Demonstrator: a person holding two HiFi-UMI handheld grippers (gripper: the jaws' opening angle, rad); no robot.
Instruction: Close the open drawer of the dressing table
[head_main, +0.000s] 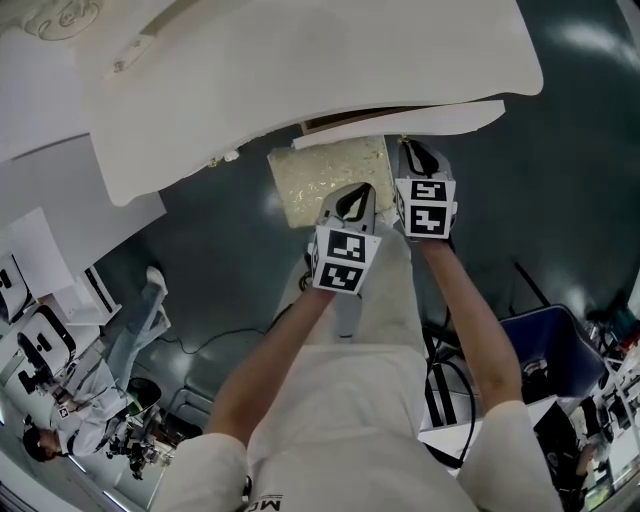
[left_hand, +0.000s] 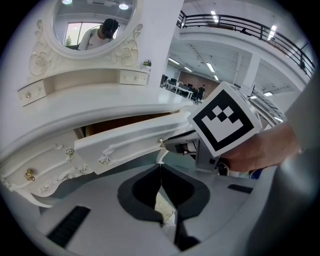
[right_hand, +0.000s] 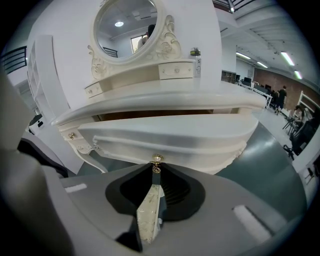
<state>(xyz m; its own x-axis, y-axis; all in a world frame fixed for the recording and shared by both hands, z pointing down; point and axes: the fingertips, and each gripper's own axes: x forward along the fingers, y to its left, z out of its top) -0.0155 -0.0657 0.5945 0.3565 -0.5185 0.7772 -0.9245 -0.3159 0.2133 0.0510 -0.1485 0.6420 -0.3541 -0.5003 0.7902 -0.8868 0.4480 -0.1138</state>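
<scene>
Straight ahead of the right gripper (right_hand: 155, 169) lies the drawer (right_hand: 170, 137) — its front runs crosswise and it stands out from under the table (right_hand: 165, 95) top, inside hidden. Right jaws pinch the knob (right_hand: 157, 159) at mid-front. The left gripper (left_hand: 160, 172), clenched on nothing, hangs just beside — farther from the front.

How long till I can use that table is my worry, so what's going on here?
A person with a gripper in each hand is working on the drawer of the white dressing table. The drawer is partly open, with wood showing above its front. The right gripper seems to have its tongs closed on the gold knob. The left gripper, tongs shut and empty, hangs just short of the drawer front.
</scene>
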